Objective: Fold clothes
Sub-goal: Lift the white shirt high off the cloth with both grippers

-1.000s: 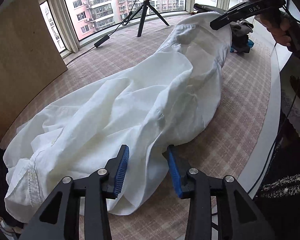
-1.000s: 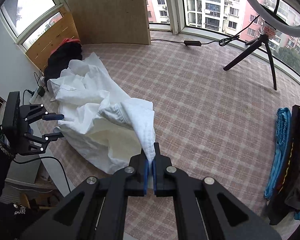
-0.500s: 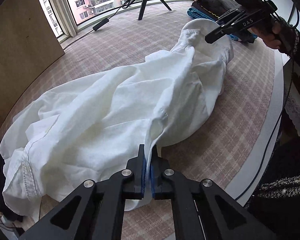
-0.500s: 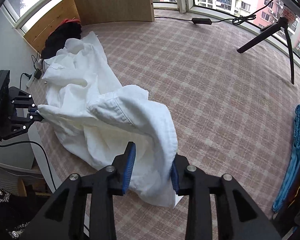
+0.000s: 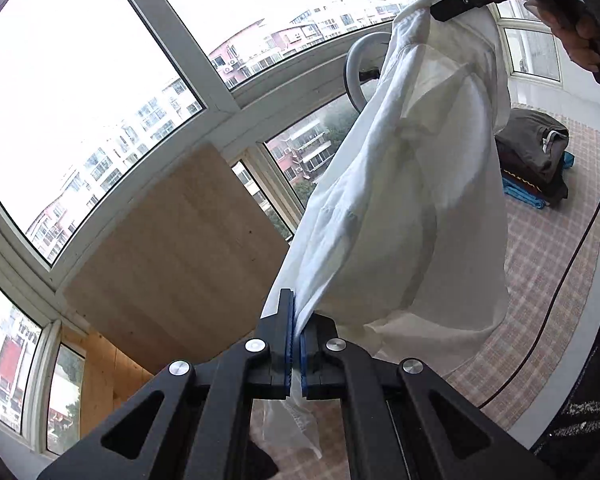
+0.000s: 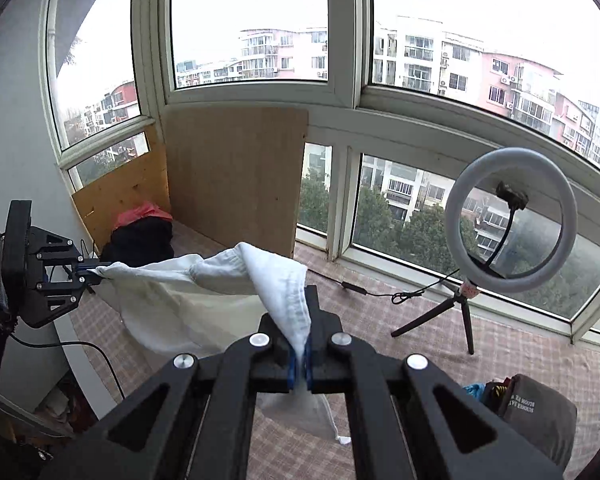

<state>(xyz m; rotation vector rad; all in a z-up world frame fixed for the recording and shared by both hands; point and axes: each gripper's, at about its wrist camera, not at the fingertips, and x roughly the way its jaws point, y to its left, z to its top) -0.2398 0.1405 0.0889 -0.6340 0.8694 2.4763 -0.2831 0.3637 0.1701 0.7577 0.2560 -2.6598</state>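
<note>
A white shirt (image 5: 412,200) hangs in the air, stretched between my two grippers. My left gripper (image 5: 296,336) is shut on one edge of the cloth. My right gripper (image 6: 300,356) is shut on the other end of the white shirt (image 6: 220,280), which sags between them above the checked carpet. In the left wrist view the right gripper (image 5: 440,12) pinches the cloth at the top right. In the right wrist view the left gripper (image 6: 94,274) pinches it at the far left.
A ring light on a tripod (image 6: 508,236) stands at the right by the windows. A wooden board (image 6: 232,176) leans against the window. Dark clothes (image 6: 140,236) lie in the corner. A pile of folded clothes (image 5: 536,160) lies on the checked carpet (image 5: 548,256).
Both grippers have lifted the shirt off the carpet into the air. The right gripper, open half a second ago, has shut on the cloth again. The left gripper shut on the hem a second ago.
</note>
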